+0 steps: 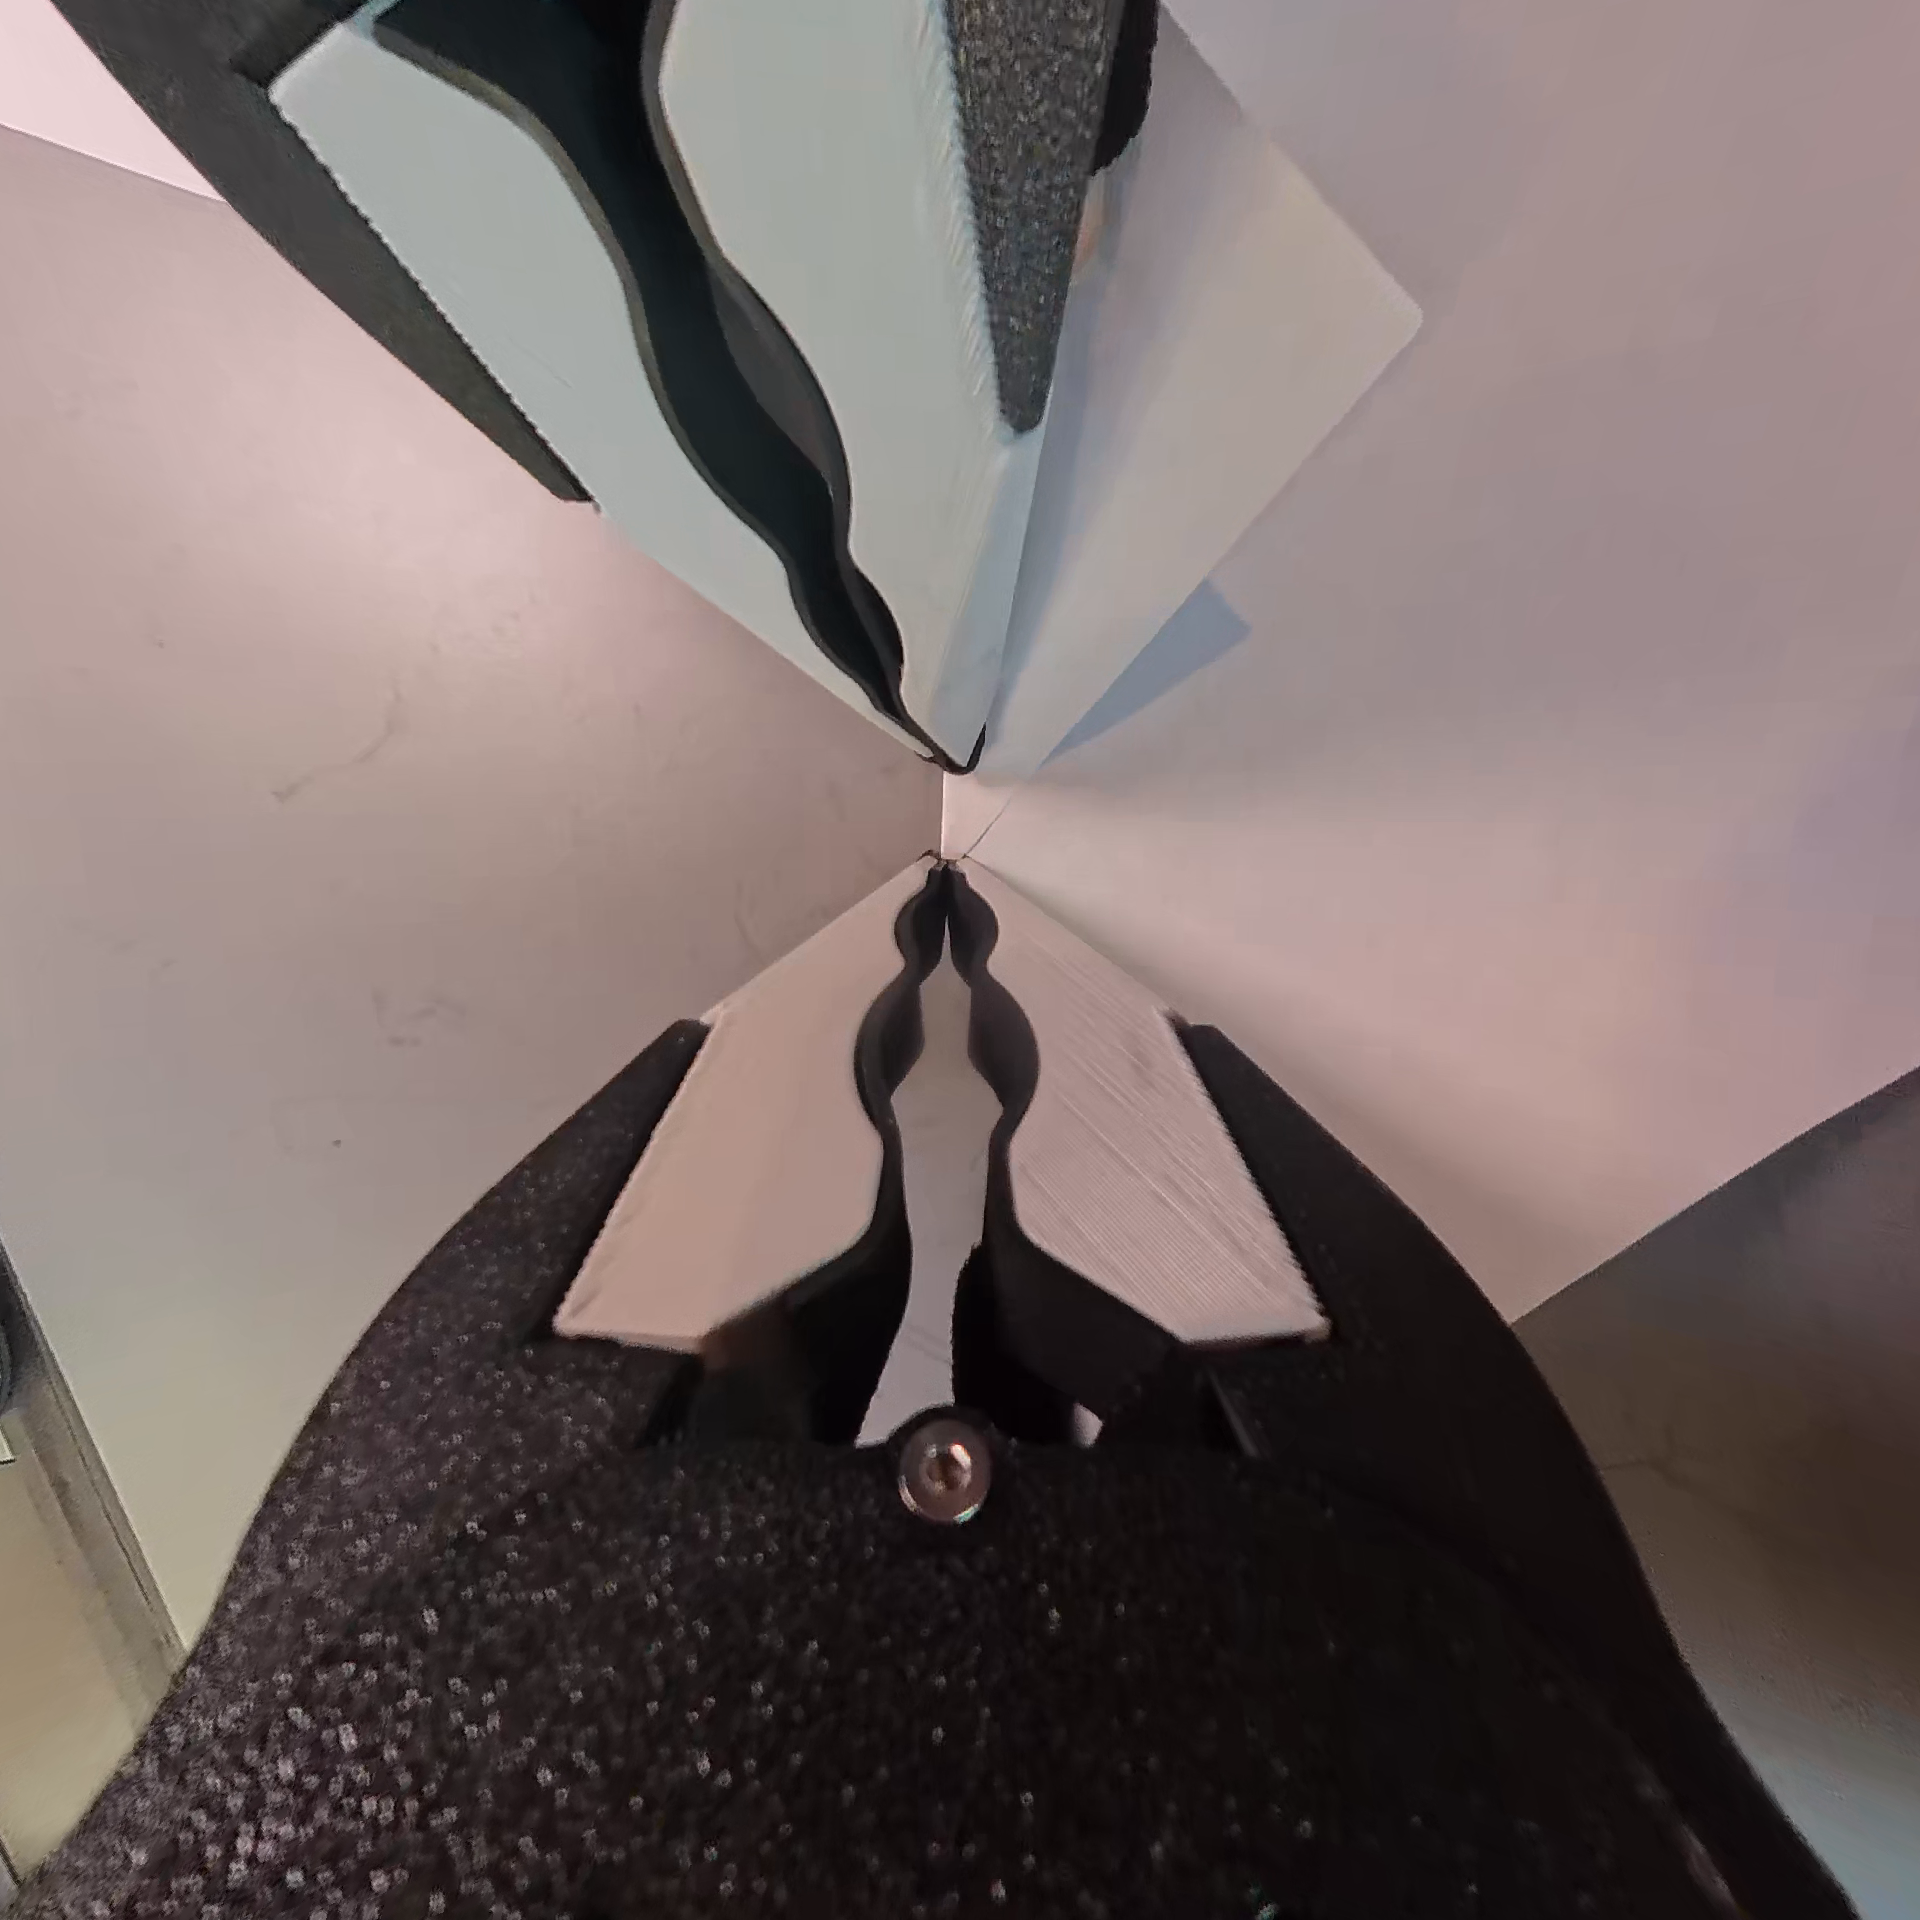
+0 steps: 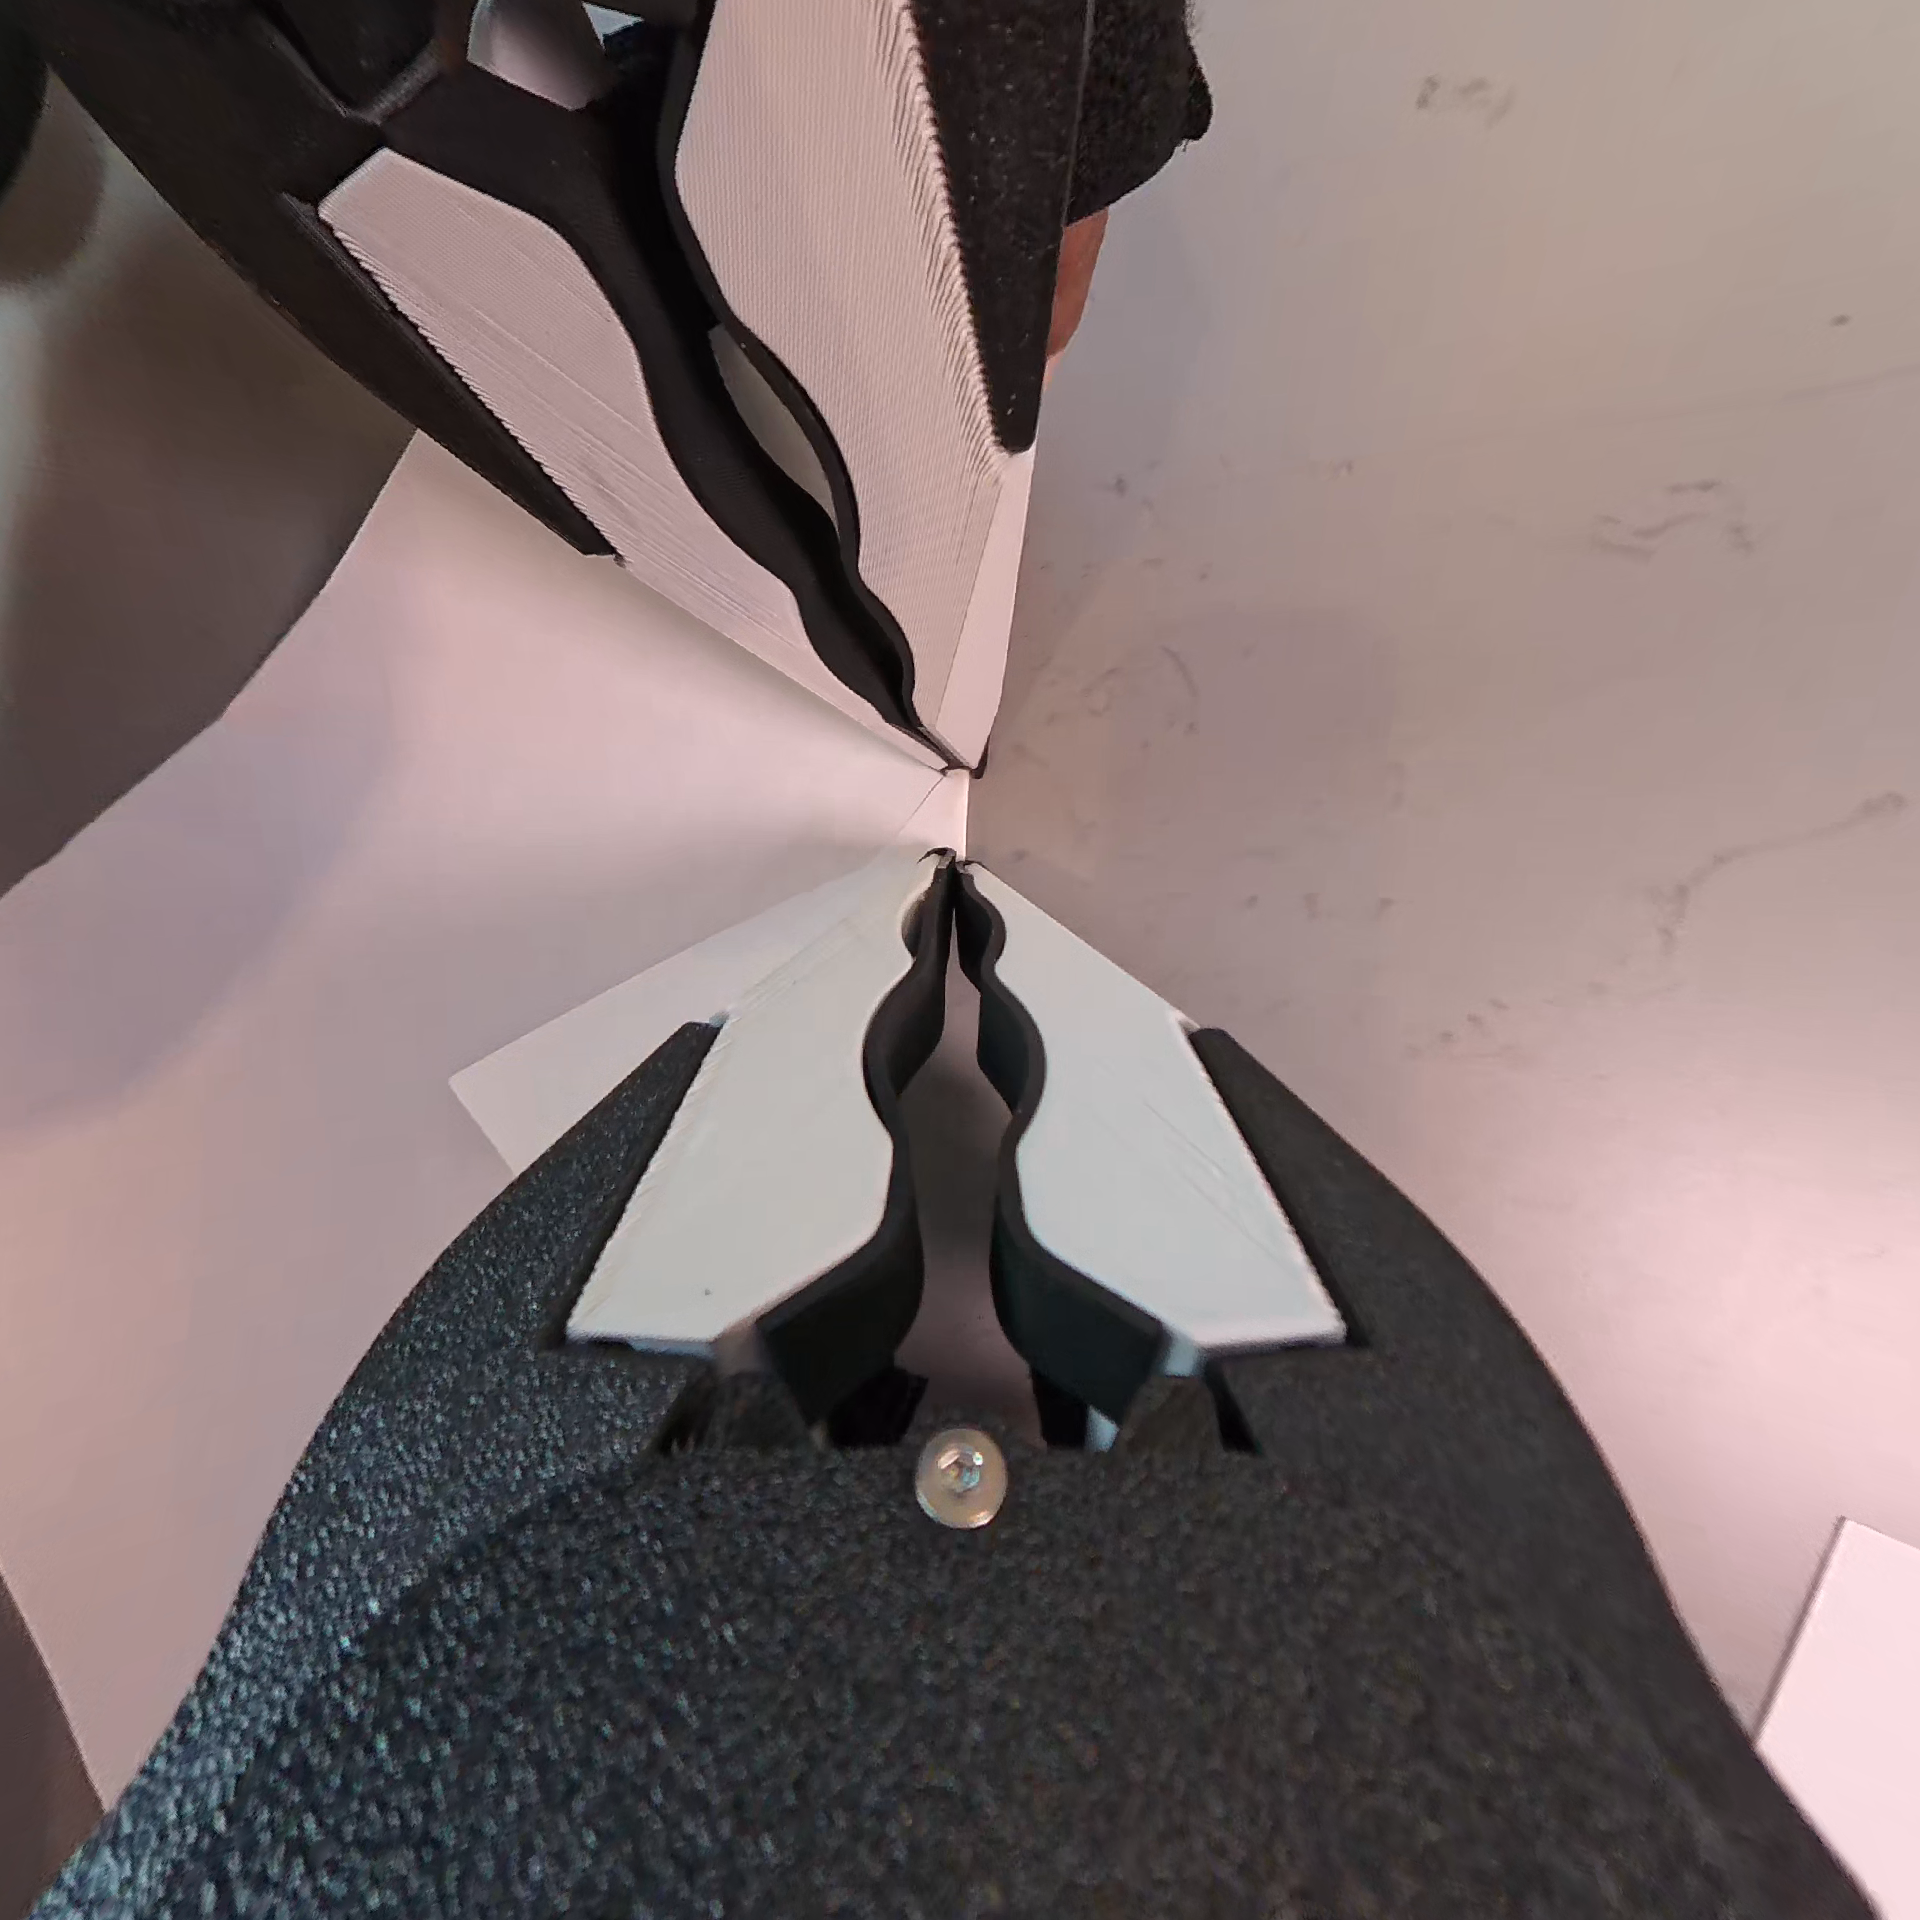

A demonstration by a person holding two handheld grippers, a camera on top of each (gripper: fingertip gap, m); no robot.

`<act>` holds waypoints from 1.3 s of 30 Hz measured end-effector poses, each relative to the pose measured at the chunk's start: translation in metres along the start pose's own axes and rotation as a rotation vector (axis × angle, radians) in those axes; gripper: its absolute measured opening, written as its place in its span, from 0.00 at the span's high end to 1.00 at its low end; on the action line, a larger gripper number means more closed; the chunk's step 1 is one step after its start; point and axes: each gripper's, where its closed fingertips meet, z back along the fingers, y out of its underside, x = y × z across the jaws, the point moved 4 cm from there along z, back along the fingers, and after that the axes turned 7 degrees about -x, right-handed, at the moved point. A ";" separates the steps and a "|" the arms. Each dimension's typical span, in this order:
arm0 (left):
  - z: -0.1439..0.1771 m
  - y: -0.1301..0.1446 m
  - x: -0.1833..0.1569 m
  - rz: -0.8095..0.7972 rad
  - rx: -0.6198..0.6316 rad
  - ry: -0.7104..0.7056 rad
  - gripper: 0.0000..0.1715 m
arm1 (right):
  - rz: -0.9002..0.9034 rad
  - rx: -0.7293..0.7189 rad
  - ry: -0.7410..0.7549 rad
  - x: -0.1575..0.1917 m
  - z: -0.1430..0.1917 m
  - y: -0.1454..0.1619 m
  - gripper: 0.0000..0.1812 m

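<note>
Left gripper: lower centre of its own view. Jaws together, tips pinching the edge of a white sheet.
Right gripper: comes down from the upper left of the left view. Jaws also together, and by appearance nipping the same sheet edge.
Spacing: the two sets of tips face each other near frame centre, close but apart. A short white strip of sheet spans the gap.
Sheet: fills the right half of the left view and the left half of the right view. It rises off the desk toward the tips, and a faint crease runs out from the pinch.
Desk: pale and scuffed, and bare beside the sheet.
Second sheet: a white corner lying flat at the lower right of the right view, well apart from both grippers.
Grip quality (judgement): both holds sit on the extreme tips only. A bite that thin leaves little margin, so uneven pull between the grippers could slip or tear the edge. Level tips and equal tension suit it best.
Hidden: how deep the sheet sits between the pads cannot be told.
Cut off: the sheet's far edges and both gripper bodies.
Unclear: the dark area at the upper left of the right view. A finger shows only as a sliver behind the left gripper.
</note>
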 end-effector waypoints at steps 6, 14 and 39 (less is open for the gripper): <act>0.000 0.000 0.000 0.006 -0.003 -0.011 1.00 | -0.041 -0.078 0.006 0.001 0.006 -0.001 1.00; 0.000 0.000 -0.001 0.018 -0.007 -0.021 1.00 | -0.101 -0.125 -0.061 0.011 0.029 0.013 0.97; 0.000 0.001 -0.001 0.236 -0.094 -0.031 1.00 | 0.460 0.014 0.186 0.029 0.016 0.022 0.97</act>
